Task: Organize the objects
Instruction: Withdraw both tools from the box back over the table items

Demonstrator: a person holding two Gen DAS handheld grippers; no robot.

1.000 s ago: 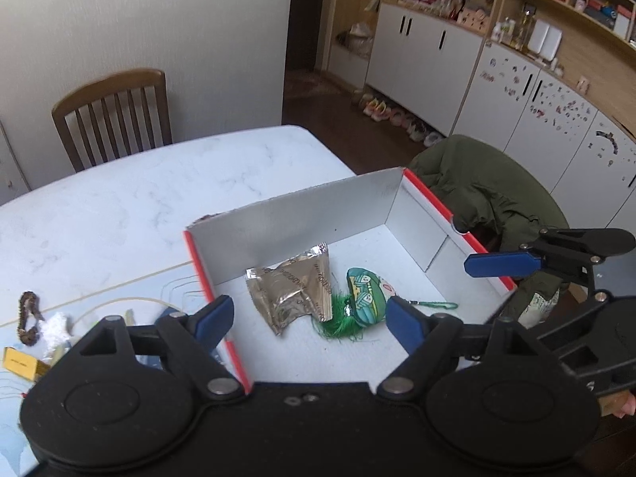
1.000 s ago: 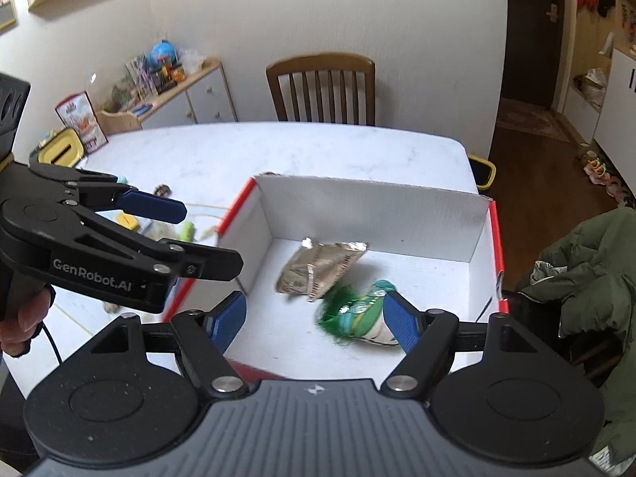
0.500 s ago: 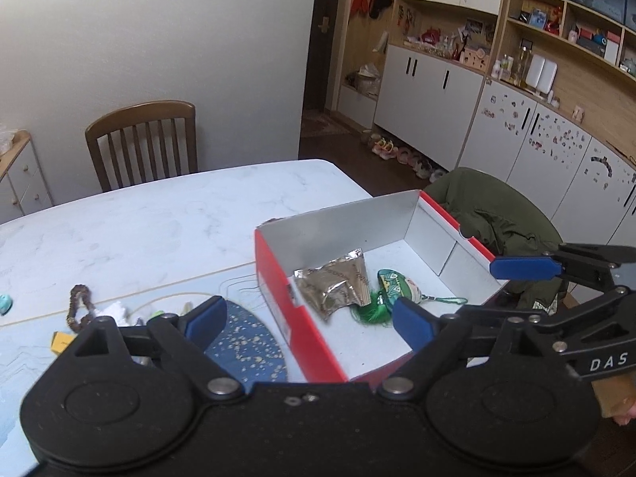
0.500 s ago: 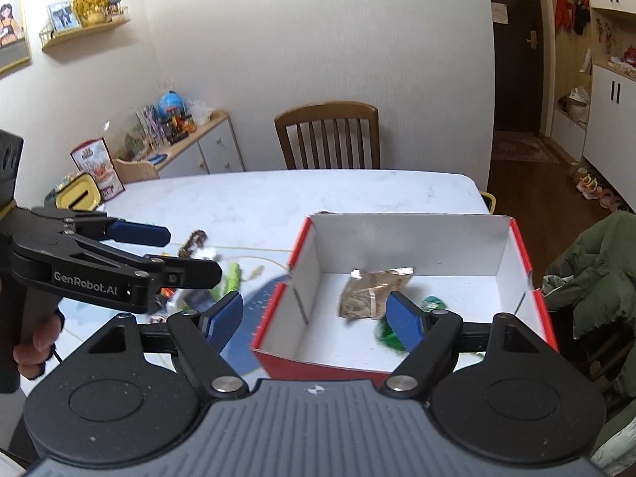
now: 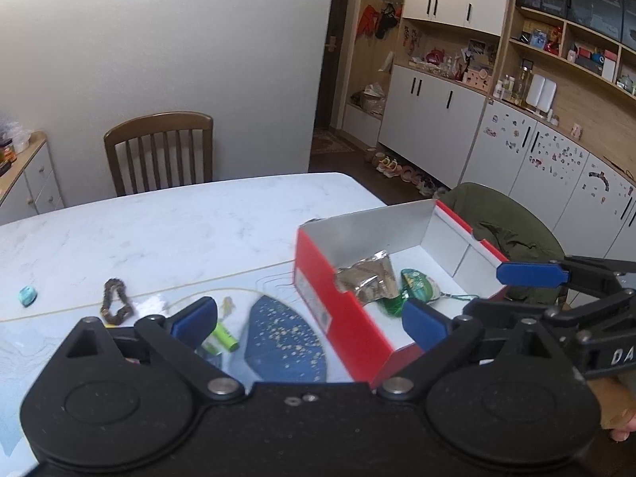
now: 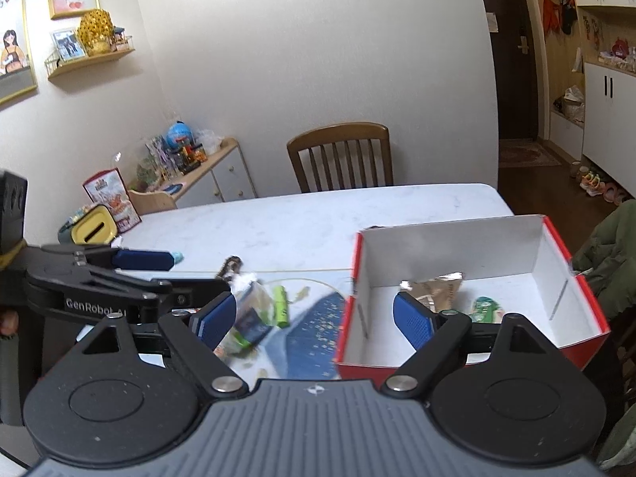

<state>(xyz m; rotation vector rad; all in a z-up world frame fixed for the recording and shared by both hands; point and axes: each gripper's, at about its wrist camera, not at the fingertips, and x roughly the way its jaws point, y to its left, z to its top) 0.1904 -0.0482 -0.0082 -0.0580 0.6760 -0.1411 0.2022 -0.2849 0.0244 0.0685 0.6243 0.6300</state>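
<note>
- Since 1 second ago both wrist cameras have drawn back from the red shoebox (image 5: pixel 342 310): then its white interior filled each view, now its red outer wall shows and it sits at 3 o'clock.
- The marble table (image 5: pixel 179 230) left of the box has come into view, with a bead bracelet (image 5: pixel 115 301), a green tube (image 5: pixel 224 337) and a teal object (image 5: pixel 28 295) at 9 o'clock.
- The foil packet (image 5: pixel 367 280) and the green pouch (image 5: pixel 417 288) lie in the box as before, touching.
- The left gripper (image 5: pixel 308 320) hovers level above the box's near-left corner, jaws spread wide, holding nothing.
- The right gripper (image 6: pixel 314 316) hangs beside it, jaws likewise wide and empty.
- A hand (image 5: pixel 614 407) shows at 4 o'clock.
</note>
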